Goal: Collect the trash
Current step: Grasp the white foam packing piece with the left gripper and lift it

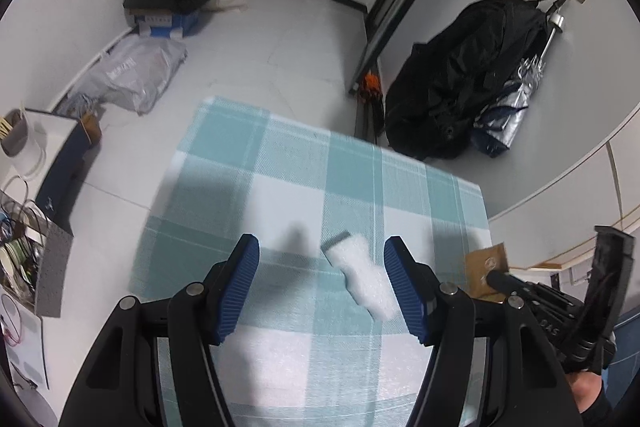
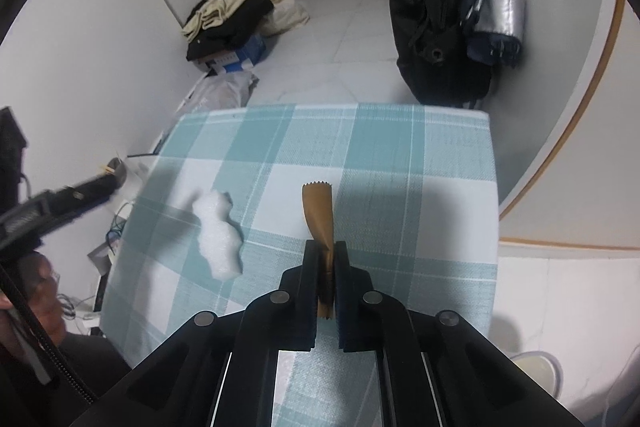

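Right wrist: right hand-held gripper (image 2: pixel 326 255) pinching brown wrapper (image 2: pixel 319 211) above checked cloth (image 2: pixel 400 167).

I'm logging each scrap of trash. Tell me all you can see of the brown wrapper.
The brown wrapper is a thin, glossy strip, like foil or plastic, with zigzag-cut ends. It is twisted and pinched at its middle by the right gripper, whose jaws are shut on it. Its far end sticks out over the checked cloth.

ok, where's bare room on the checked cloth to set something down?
Far half of the checked cloth, from the foam scrap out to the far edge, is bare. So is the right strip beside the brown wrapper. Crowded near-centre: foam, wrapper, both grippers.
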Motion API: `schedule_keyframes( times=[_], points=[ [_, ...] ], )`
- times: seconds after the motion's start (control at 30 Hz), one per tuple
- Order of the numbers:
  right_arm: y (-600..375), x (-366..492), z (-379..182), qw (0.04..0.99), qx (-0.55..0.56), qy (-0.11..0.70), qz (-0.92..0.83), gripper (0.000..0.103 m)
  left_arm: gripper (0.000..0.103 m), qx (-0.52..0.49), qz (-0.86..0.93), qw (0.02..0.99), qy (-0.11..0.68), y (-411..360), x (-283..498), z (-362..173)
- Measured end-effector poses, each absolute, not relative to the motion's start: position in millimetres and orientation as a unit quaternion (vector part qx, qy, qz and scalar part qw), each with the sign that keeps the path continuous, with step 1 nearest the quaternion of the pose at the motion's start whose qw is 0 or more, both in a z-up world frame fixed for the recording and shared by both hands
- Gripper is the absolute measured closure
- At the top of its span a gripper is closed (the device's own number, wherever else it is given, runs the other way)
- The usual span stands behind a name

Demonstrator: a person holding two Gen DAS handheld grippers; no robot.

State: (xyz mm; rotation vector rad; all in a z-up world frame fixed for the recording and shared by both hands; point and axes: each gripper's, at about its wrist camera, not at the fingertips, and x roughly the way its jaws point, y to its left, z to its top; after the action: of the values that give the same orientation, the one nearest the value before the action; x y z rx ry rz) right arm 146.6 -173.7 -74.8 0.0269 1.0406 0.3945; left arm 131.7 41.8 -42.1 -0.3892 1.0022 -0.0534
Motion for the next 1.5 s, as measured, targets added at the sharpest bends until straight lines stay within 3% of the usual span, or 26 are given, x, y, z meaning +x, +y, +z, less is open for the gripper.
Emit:
schedule_keyframes(
  times=[0.63, 0.93, 1.5],
  points=[
    [-198, 143, -69, 0.847, 0.033, 0.491, 0.201, 0.097, 0.042, -0.156, -0.008, 0.808, 0.569, -13, 170, -107],
    [-209, 141, -71, 0.845, 0.04, 0.494, 0.2, 0.097, 0.071, -0.071, 0.014, 0.827, 0.558, -26, 166, -106],
    [-216, 143, -70, 0.849, 0.055, 0.49, 0.192, 0.097, 0.073, -0.095, -0.018, 0.826, 0.556, -25, 165, -100]
  ],
)
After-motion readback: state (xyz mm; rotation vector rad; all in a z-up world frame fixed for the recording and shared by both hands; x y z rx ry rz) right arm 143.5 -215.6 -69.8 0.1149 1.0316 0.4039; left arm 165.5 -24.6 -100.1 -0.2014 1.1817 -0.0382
